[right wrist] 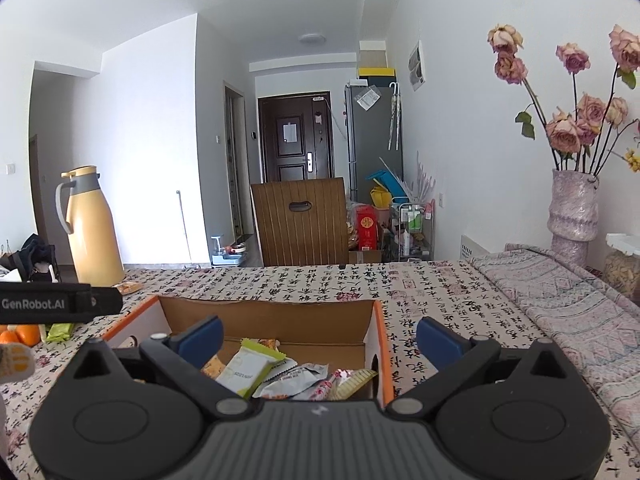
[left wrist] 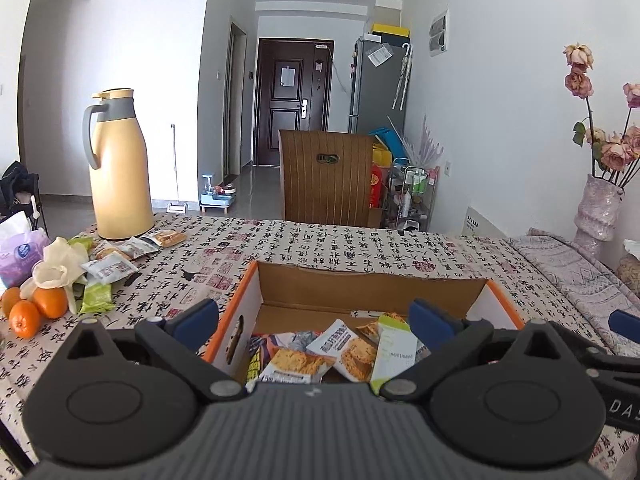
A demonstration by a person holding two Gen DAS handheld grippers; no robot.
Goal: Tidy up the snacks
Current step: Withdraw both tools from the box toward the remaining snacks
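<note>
An open cardboard box (left wrist: 372, 284) with orange edges sits on the patterned tablecloth and holds several snack packets (left wrist: 348, 350). My left gripper (left wrist: 314, 316) is open and empty above the box's left part. More loose snack packets (left wrist: 110, 268) lie at the left near the flask. In the right wrist view the same box (right wrist: 268, 312) holds several packets (right wrist: 248, 372). My right gripper (right wrist: 320, 338) is open and empty above the box's right part.
A yellow thermos flask (left wrist: 118, 168) stands at the back left. Oranges (left wrist: 36, 308) and a tissue pack (left wrist: 20, 256) lie at the left edge. A vase of dried roses (right wrist: 572, 216) stands at the right on a folded cloth. A wooden chair (left wrist: 326, 178) stands behind the table.
</note>
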